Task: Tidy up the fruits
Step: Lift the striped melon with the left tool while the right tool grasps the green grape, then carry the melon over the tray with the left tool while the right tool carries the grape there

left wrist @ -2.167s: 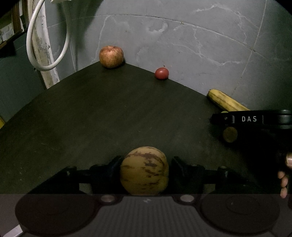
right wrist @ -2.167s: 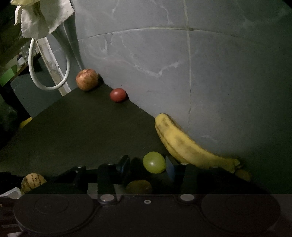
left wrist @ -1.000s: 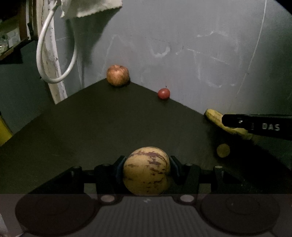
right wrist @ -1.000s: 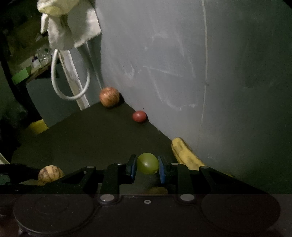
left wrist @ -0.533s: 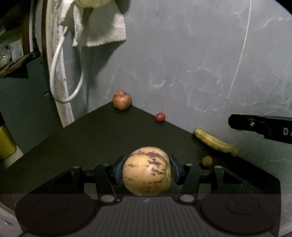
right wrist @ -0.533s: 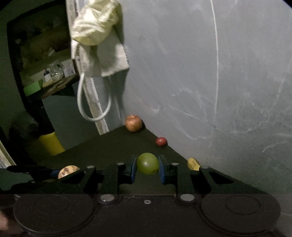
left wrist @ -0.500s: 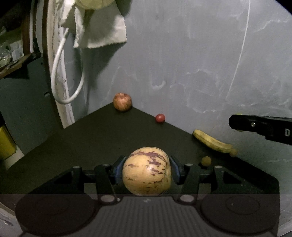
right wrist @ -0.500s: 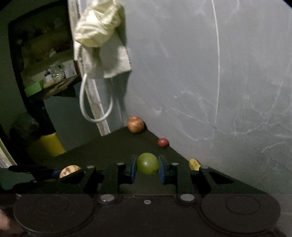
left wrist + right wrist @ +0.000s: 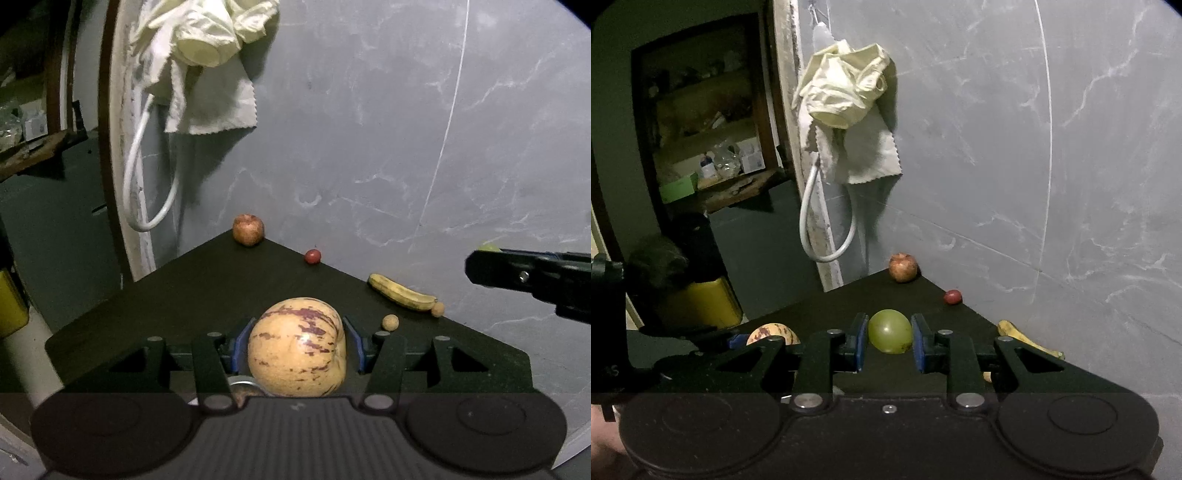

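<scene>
Both claws have risen and drawn back from the tabletop (image 9: 192, 295) since the earlier frames, each carrying its fruit along, so the fruit left behind looks smaller and farther off. Clenched between the blue pads of the left claw (image 9: 296, 349) is a streaked yellow melon (image 9: 296, 349); the right claw (image 9: 889, 343) is clamped on a small green fruit (image 9: 889, 331). Neither fruit touches the tabletop. Left along the wall are an apple (image 9: 248, 229) in the far corner, a red fruit (image 9: 312, 256) well apart from it, a banana (image 9: 400, 292), and two small tan fruits (image 9: 390, 322) near the banana's end. No bowl or basket shows, so where the fruit is bound cannot be told. Judging by this, the sorting is at an early-to-middle stage: two fruits in hand, five still to gather.
</scene>
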A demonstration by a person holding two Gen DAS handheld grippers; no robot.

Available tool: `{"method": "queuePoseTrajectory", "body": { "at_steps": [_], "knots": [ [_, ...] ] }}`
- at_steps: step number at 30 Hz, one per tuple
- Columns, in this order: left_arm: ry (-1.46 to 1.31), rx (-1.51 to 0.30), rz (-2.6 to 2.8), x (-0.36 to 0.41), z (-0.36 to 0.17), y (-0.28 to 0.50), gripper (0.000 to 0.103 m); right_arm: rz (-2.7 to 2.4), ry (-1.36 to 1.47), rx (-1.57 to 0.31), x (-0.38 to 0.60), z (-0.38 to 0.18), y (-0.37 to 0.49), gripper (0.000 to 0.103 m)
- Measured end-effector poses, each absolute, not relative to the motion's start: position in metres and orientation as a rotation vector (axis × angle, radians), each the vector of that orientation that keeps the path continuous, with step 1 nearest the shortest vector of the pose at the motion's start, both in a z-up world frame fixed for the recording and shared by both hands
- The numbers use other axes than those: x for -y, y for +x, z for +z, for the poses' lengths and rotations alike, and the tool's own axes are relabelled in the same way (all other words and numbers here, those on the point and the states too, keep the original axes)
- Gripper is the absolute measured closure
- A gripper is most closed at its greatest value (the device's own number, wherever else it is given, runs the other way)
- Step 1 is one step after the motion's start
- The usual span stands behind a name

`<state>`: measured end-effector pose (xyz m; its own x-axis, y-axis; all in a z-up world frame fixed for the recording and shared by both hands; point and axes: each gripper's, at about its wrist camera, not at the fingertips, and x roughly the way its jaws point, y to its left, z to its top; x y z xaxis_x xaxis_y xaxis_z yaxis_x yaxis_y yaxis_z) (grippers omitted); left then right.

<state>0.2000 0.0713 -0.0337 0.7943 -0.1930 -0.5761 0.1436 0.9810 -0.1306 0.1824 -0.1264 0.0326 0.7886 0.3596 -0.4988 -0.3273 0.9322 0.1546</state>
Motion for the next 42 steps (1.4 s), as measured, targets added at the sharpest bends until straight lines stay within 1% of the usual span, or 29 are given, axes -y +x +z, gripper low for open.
{"method": "queuePoseTrajectory", "body": {
  "at_steps": [9,17,22,30,42],
  "knots": [
    [-0.123,-0.632,-0.136,-0.118,-0.040,0.161,0.048,0.362,0.035,-0.541,0.108,0.043,0.137,0.077],
    [-0.169,-0.669,-0.086,-0.142,-0.056,0.130,0.048,0.398,0.015,-0.577,0.090,0.035,0.117,0.077],
    [-0.185,-0.705,-0.053,-0.135,-0.068,0.112,0.048,0.458,0.009,-0.611,0.086,0.024,0.117,0.077],
    [-0.234,-0.782,0.054,-0.110,-0.096,0.096,0.048,0.615,-0.039,-0.656,0.088,0.004,0.139,0.077],
    [-0.287,-0.886,0.211,-0.083,-0.137,0.085,0.048,0.811,-0.139,-0.811,0.083,-0.071,0.171,0.077]
  ]
}}
